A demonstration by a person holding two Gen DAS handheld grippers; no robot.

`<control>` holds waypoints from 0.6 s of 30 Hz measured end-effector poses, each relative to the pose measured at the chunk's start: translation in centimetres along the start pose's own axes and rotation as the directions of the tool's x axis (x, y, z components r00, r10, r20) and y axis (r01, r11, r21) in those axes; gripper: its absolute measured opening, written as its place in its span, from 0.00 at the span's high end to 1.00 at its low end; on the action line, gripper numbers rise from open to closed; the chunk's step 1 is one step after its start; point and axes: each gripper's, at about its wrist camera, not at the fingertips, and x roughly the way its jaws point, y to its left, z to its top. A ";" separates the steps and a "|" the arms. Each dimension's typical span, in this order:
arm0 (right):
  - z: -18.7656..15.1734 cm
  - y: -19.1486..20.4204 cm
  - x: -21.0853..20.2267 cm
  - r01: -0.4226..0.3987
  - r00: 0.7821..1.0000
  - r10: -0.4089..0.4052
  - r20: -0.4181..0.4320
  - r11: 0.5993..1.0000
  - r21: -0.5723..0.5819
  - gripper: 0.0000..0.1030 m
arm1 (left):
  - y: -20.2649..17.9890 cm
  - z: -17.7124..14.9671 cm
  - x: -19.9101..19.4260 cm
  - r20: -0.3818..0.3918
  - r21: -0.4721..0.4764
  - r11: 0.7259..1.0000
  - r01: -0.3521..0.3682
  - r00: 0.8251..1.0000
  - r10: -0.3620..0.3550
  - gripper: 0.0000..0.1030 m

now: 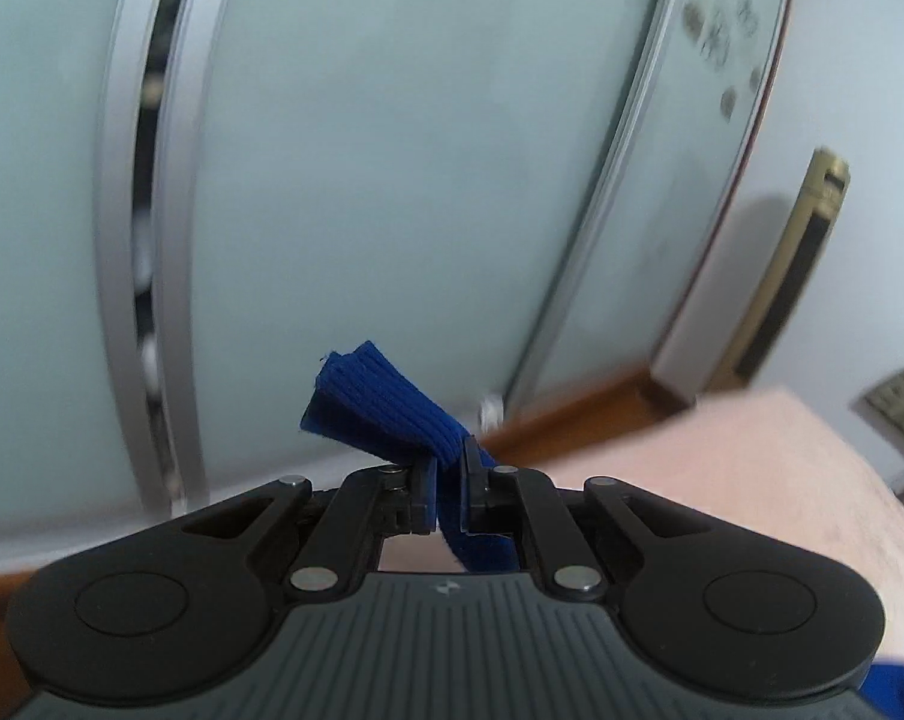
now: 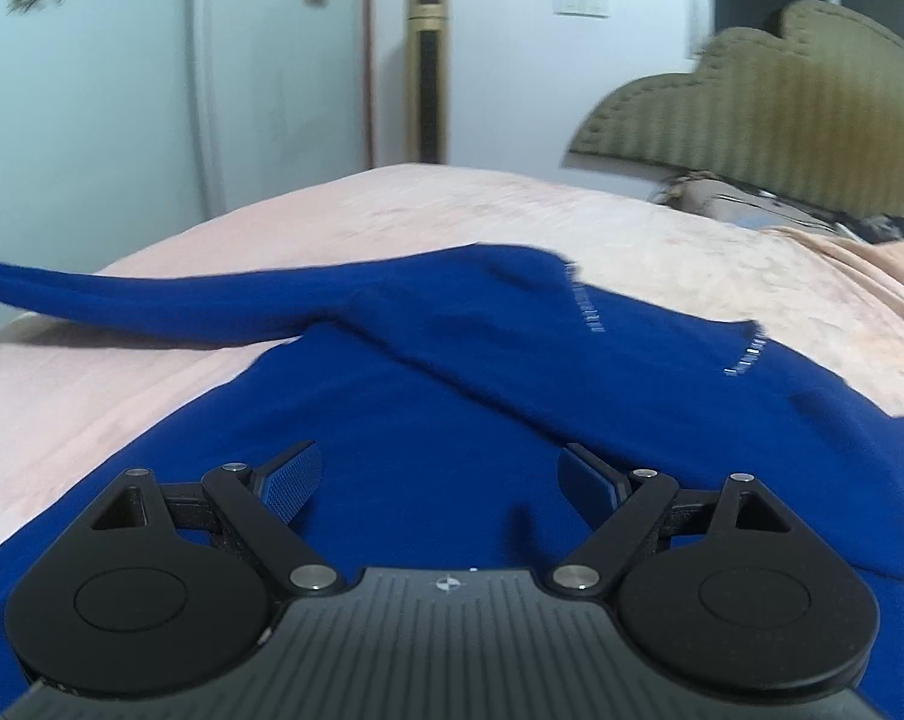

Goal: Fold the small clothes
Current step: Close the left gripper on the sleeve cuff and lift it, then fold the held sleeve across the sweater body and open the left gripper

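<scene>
Your left hand-held gripper (image 1: 450,468) is pinching a ribbed blue cuff (image 1: 380,402), lifting it w/ sliding glass doors (image 1: 362,150) behind. Your right hand-held gripper (image 2: 440,474) is hovering w/ jaws spread wide, nothing between them, just over a blue sweater (image 2: 452,396). The sweater is lying on a pink bed (image 2: 332,210); one sleeve (image 2: 152,294) is stretching off toward the frame's left edge. A padded headboard (image 2: 751,102) is sitting at back right.
</scene>
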 end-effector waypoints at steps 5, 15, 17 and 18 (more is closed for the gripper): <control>-0.9 -3.1 -0.7 0.054 0.998 -0.055 0.007 0.995 0.080 0.13 | -9.3 0.0 -0.7 0.046 0.192 0.975 0.111 0.992 -0.122 0.94; -3.3 -9.1 -2.3 0.140 0.988 -0.154 0.026 0.948 0.286 0.13 | -25.6 -13.3 -9.7 -0.192 0.580 0.625 0.523 0.833 -0.519 0.94; -3.8 -10.2 -2.7 0.163 0.983 -0.180 0.026 0.934 0.319 0.13 | -27.3 -16.8 -11.2 -0.278 0.623 0.525 0.580 0.791 -0.544 0.94; -4.1 -10.8 -2.9 0.174 0.981 -0.194 0.026 0.926 0.335 0.13 | -28.1 -18.6 -11.9 -0.327 0.636 0.472 0.610 0.768 -0.551 0.93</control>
